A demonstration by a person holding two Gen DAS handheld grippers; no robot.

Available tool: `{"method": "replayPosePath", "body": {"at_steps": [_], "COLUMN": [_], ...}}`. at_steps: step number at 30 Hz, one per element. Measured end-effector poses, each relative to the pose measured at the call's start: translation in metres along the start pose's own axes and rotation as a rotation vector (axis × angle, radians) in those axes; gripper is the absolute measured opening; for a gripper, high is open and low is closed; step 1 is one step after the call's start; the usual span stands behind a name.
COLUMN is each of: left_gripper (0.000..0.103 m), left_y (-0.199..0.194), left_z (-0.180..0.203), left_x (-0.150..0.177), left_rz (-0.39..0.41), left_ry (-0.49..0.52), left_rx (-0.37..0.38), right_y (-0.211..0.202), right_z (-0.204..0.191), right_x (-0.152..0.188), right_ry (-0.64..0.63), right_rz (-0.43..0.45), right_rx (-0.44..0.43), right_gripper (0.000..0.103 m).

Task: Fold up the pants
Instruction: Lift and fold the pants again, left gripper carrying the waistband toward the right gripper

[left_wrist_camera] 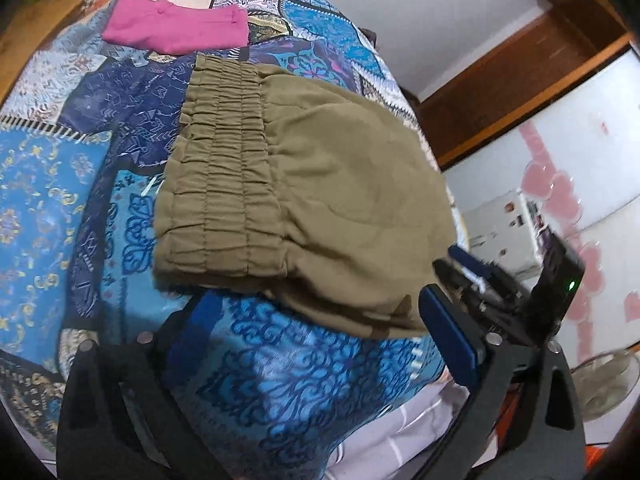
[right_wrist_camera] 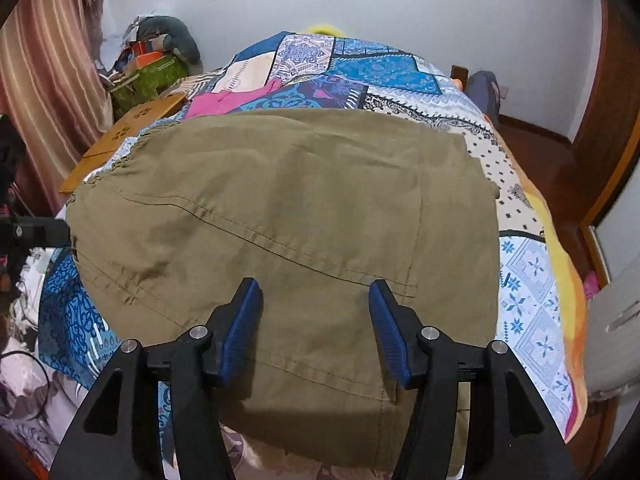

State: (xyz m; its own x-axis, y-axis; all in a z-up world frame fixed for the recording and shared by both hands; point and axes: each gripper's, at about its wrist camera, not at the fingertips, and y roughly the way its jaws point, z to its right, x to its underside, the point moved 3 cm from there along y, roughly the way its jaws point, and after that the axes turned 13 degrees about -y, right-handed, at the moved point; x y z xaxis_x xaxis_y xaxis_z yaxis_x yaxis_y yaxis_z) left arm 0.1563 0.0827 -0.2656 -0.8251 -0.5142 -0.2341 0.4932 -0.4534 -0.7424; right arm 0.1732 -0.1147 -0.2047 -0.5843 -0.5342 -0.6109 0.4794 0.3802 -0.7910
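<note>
Right wrist: pants (right_wrist_camera: 280,216) lie folded on the bed (right_wrist_camera: 532,280), right gripper (right_wrist_camera: 316,300) hovering at 6 o'clock, jaws released; left gripper (left_wrist_camera: 304,344) likewise released.

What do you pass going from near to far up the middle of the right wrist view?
Right gripper fingers → olive pants → pink garment → patchwork bedspread → white wall.

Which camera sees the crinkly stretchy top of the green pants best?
The left wrist view: the waistband lies in full view, gathers clear. The right wrist view shows only a thin sliver at the pants' far left edge.
</note>
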Motion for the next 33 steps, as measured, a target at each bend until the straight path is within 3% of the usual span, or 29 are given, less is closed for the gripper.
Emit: {"method": "replayPosePath", "body": {"at_steps": [10, 12, 16, 19, 23, 26, 33], "left_gripper": [0.099, 0.094, 0.068, 0.055, 0.038, 0.036, 0.035], "left_y": [0.016, 0.019, 0.023, 0.023, 0.015, 0.005, -0.019], "left_z": [0.001, 0.002, 0.002, 0.001, 0.014, 0.028, 0.03], "left_x": [-0.039, -0.047, -0.056, -0.061, -0.059, -0.054, -0.037], "left_rz": [0.041, 0.059, 0.097, 0.114, 0.189, 0.265, 0.348], "left_ry": [-0.048, -0.056, -0.041, -0.033, 0.076, 0.175, 0.284], "left_rx": [-0.002, -0.02, -0.098, -0.126, -0.215, -0.286, -0.378], "right_y": [0.0, 0.001, 0.001, 0.001, 0.001, -0.002, 0.01], "right_z": [0.001, 0.002, 0.003, 0.003, 0.002, 0.001, -0.028], "right_x": [0.002, 0.002, 0.001, -0.001, -0.008, -0.019, -0.077], "right_ry": [-0.009, -0.001, 0.013, 0.021, 0.017, 0.042, -0.037], "right_rz": [0.001, 0.001, -0.005, -0.016, -0.034, -0.005, 0.048], "right_rx": [-0.019, -0.024, -0.018, -0.016, -0.028, -0.078, -0.127], "right_gripper": [0.058, 0.058, 0.059, 0.059, 0.059, 0.059, 0.059]}}
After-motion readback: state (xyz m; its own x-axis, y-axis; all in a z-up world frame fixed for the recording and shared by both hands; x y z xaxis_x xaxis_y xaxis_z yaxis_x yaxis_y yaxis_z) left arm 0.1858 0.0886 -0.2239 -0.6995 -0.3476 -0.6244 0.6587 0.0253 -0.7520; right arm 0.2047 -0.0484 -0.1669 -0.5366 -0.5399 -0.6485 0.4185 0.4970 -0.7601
